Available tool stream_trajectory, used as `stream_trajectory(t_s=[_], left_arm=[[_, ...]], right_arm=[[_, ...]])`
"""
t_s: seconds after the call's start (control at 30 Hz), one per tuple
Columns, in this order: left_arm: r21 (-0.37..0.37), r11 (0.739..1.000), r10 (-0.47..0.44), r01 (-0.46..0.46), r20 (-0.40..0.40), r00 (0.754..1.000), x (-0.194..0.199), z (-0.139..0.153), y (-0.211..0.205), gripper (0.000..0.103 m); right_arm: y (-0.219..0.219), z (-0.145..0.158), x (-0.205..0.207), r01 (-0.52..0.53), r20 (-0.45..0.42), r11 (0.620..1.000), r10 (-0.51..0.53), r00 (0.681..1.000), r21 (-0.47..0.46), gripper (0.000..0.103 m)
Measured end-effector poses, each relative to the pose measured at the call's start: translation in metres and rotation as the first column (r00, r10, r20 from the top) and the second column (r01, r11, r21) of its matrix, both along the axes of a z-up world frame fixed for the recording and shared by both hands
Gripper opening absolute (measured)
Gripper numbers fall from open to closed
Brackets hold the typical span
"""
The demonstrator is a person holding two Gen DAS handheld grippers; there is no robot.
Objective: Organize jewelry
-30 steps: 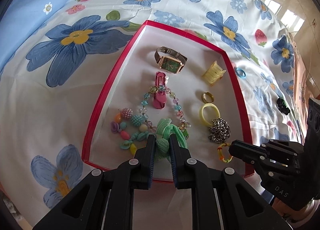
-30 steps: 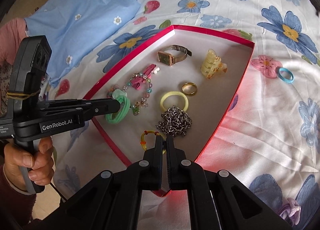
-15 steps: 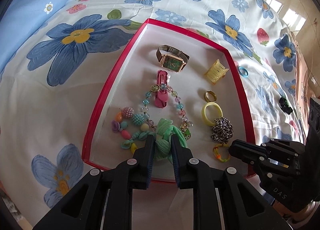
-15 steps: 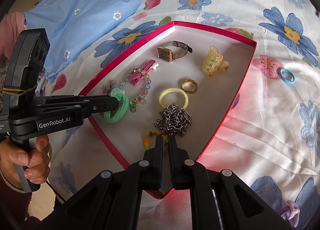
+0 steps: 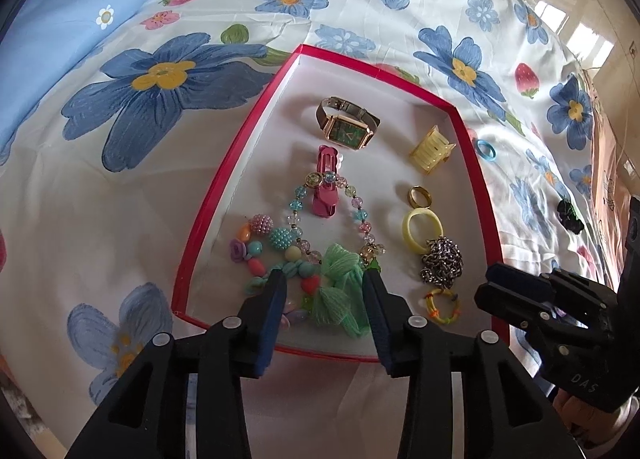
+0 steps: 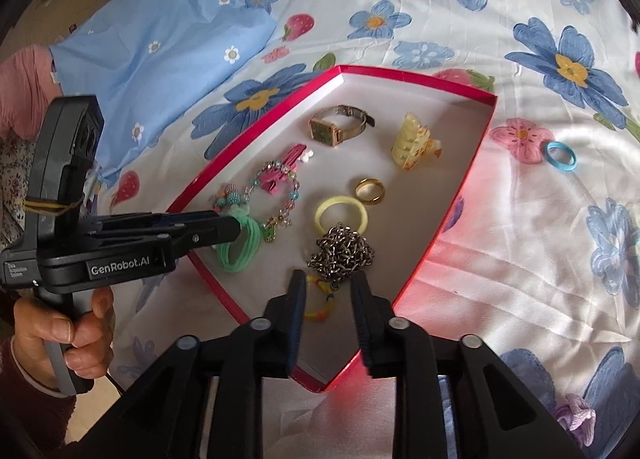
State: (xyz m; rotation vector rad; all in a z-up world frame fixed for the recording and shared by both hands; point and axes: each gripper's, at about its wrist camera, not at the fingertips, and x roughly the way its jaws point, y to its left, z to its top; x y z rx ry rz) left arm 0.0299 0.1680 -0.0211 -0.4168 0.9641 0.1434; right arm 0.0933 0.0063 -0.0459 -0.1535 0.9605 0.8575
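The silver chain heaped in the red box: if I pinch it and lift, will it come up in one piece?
Probably not neatly. The chain lies as a loose pile of links, so it looks floppy and would likely uncoil and dangle. Being metal, it may be heavy for its size. It touches the yellow ring, and pushing might drag that along.

A white bed sheet (image 6: 520,259) with big blue flowers; a blue pillow (image 6: 160,43), maybe, lies on it.
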Motion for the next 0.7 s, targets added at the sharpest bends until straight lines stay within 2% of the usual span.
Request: stream_trajectory(t_s=[0.2, 0.3, 0.43, 0.57, 0.7], left_arm=[[0.003, 1.0, 0.007, -0.007, 0.006, 1.0, -0.005, 0.003, 0.0, 0.046], [0.003, 1.0, 0.011, -0.011, 0.014, 1.0, -0.008, 0.007, 0.0, 0.053], [0.006, 1.0, 0.018, -0.019, 0.026, 1.0, -0.013, 0.011, -0.001, 0.064], [0.011, 1.0, 0.025, -0.026, 0.04, 0.999, -0.02, 0.015, -0.001, 0.073], [0.014, 1.0, 0.028, -0.028, 0.051, 0.998, -0.026, 0.018, -0.003, 0.077]], right_arm=[[-0.01, 0.007, 0.002, 0.039, 0.013, 0.998, -0.039, 0.999, 0.039, 0.035], [-0.014, 0.01, 0.003, 0.048, 0.018, 0.998, -0.049, 0.999, 0.051, 0.042], [-0.018, 0.013, 0.001, 0.057, 0.019, 0.996, -0.058, 0.998, 0.07, 0.044], [-0.022, 0.013, -0.001, 0.063, 0.015, 0.994, -0.065, 0.998, 0.088, 0.052], [-0.027, 0.013, -0.004, 0.075, 0.01, 0.991, -0.076, 0.997, 0.11, 0.062]])
